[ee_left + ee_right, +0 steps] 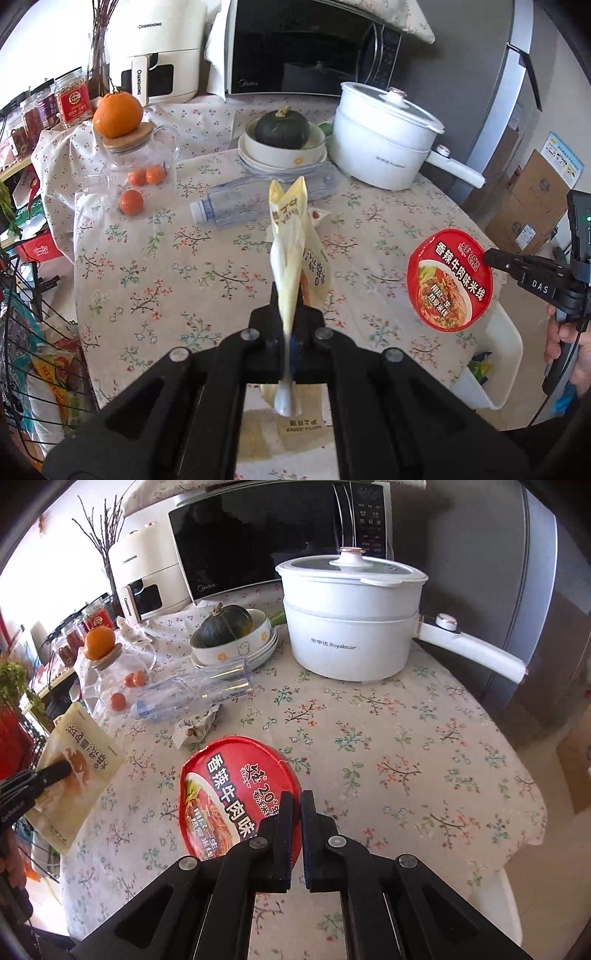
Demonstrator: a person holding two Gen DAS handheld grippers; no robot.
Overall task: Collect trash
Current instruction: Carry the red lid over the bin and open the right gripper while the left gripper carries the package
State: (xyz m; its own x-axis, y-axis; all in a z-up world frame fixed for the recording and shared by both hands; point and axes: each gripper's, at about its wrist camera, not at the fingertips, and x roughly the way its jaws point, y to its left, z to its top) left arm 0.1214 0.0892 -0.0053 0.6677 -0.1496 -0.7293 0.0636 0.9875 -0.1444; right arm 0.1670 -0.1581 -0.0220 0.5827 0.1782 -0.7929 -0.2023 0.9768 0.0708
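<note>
Both wrist views look forward, close above the shared table (155, 280).

A floral-clothed table (424, 760) was seen before a dark microwave (266, 535); bright daylight was thrown in from the left.

L gripper (286, 314) clamped tight on a pouch, held up off the table. R gripper (296, 801) pinched on a lid edge, raised too; bare hand (570, 343) on its grip.

Near and right tablecloth (424, 775) lay bare, passable. Bottle (195, 694), wrapper (194, 731), bowls (236, 650), pot (351, 620) blocked the far half.
</note>
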